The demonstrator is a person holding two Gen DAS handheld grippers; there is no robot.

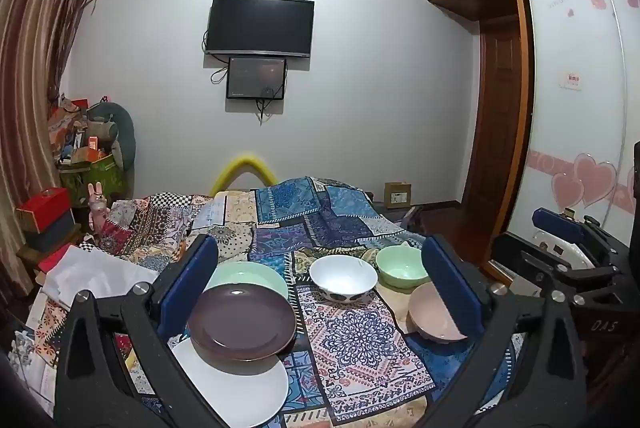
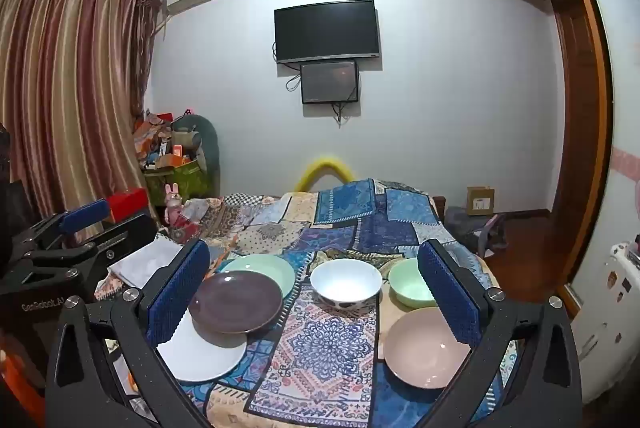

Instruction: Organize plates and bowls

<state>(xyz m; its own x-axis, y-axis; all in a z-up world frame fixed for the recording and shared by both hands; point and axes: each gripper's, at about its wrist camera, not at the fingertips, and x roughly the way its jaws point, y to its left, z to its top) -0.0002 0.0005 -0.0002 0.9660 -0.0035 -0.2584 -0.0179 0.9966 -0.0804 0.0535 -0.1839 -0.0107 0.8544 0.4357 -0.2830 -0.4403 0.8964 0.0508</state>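
On the patchwork cloth [image 1: 352, 340] lie a dark purple plate [image 1: 242, 320] overlapping a white plate [image 1: 236, 384] and a pale green plate [image 1: 248, 274]. To the right stand a white bowl [image 1: 343, 278], a green bowl [image 1: 402, 266] and a pink bowl [image 1: 434, 312]. The same show in the right wrist view: purple plate [image 2: 236, 302], white plate [image 2: 202, 352], green plate [image 2: 264, 268], white bowl [image 2: 346, 284], green bowl [image 2: 410, 284], pink bowl [image 2: 426, 348]. My left gripper [image 1: 320, 284] and right gripper [image 2: 314, 288] are open and empty, above the near edge.
The cloth covers a bed that runs to the far wall under a television [image 1: 260, 26]. A cluttered pile of boxes [image 1: 88, 152] stands at the left, with curtains [image 2: 68, 88] behind. A wardrobe [image 1: 576, 108] is on the right. Folded white cloth [image 1: 96, 276] lies left of the plates.
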